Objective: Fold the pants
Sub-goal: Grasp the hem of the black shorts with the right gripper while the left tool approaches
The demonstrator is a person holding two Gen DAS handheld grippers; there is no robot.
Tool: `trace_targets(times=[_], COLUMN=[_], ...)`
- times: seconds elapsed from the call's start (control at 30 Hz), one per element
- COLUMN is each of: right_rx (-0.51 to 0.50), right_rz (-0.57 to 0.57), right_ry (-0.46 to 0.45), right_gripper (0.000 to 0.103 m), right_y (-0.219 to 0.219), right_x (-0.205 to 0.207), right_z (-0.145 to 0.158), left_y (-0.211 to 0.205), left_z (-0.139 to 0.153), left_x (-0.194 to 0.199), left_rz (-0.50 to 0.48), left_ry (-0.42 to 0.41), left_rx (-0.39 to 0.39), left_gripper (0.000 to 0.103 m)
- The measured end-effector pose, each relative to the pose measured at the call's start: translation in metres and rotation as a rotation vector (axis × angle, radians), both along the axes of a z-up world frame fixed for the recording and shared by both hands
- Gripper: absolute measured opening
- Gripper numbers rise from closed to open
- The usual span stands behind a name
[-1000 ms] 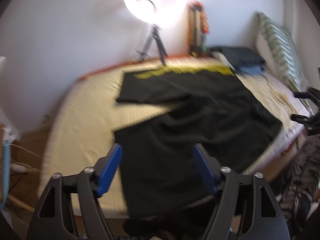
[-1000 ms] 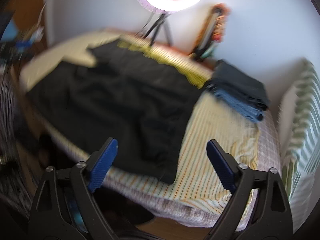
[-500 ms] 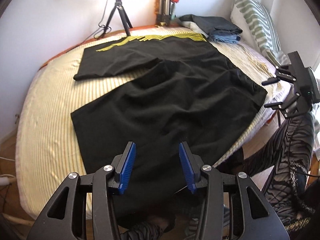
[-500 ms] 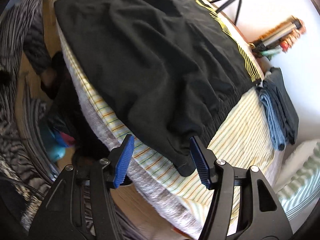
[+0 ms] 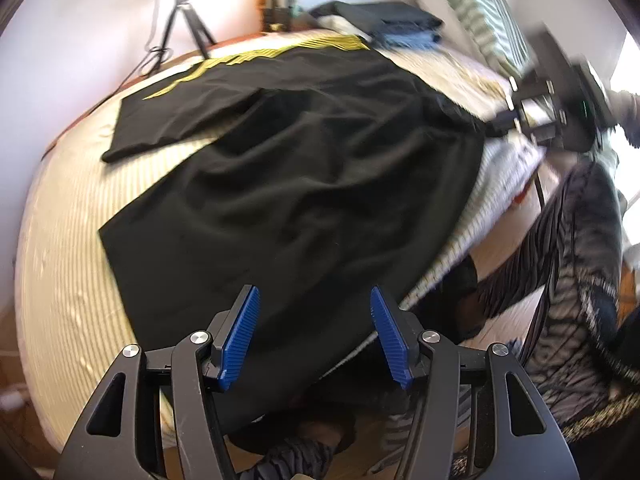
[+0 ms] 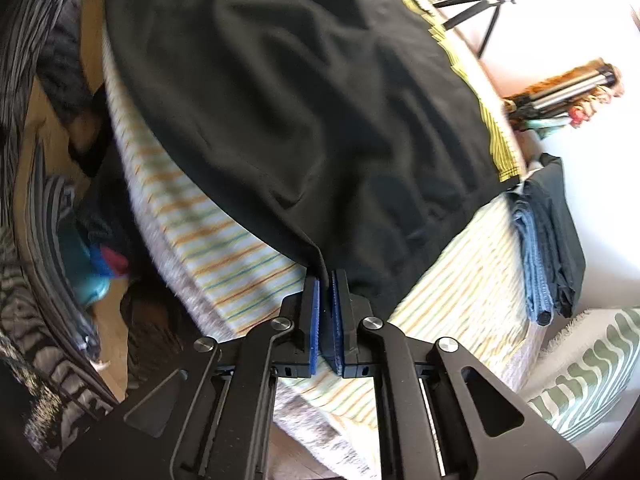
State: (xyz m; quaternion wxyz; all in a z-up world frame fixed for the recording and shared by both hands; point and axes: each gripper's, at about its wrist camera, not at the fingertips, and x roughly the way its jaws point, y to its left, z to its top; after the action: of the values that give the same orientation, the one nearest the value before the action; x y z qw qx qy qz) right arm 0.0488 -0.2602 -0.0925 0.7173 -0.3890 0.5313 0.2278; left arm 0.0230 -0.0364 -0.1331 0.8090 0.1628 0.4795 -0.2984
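The black pants [image 5: 304,184] lie spread flat on the bed [image 5: 68,264], legs pointing toward the far wall, waistband at the near right corner. The cloth is matte, soft and creased in shallow folds. A band of thin yellow stripes [image 5: 280,50] runs along the far leg. No brand, label or legible writing shows on anything in view.

The right hand-held gripper [image 6: 326,312] is clenched on the waistband corner of the pants at the bed's edge; a pinch of black cloth sits between its ribbed blue pads [image 6: 315,328]. Its jaws have just been closing.

The left hand-held gripper [image 5: 316,332] is released, blue pads apart, over the cuff end of the near leg. Its jaws have just been opening and grip nothing; the pads do not press the cloth.

The bed sheet [image 6: 224,248] is woven with fine orange, green and blue stripes. A folded stack of dark and blue clothes [image 6: 548,248] lies beside the waistband. A pillow [image 6: 592,380] with a green wave pattern sits nearby. A black tripod [image 5: 188,20] stands by the white wall.
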Motion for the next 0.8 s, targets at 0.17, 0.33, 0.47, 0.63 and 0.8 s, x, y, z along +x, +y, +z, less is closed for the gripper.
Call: trace_targets(times=[0.17,0.33,0.47,0.63,0.8], right_rx=[0.046,0.073,0.136,0.179,0.139], right_rz=[-0.068,-0.115,-0.094,-0.01,0.077], right_ry=[-0.059,-0.098,-0.059,0.035,0.105], right_gripper=[0.004,0.004,0.004,0.006,0.053], right_y=[-0.007,-0.013,-0.013,-0.009,-0.01], right_x=[0.025,0.043,0.04,0.013,-0.013], right_z=[0.024,0.039,0.043,0.027,0.007], left_y=[-0.008,-0.008,-0.004,0.0,0.003], left_z=[-0.009,-0.019,-0.02,-0.026,-0.025], left_x=[-0.005,-0.006,-0.008,-0.005,-0.001], left_rz=[-0.027,-0.02,-0.011,0.007,0.023], left_ry=[0.037,-0.006,0.004,0.018,0.029], left_rx=[0.003,0.074,0.065,0.061,0.03], left_gripper=[0.057,0.057,0.057,0.057,0.057])
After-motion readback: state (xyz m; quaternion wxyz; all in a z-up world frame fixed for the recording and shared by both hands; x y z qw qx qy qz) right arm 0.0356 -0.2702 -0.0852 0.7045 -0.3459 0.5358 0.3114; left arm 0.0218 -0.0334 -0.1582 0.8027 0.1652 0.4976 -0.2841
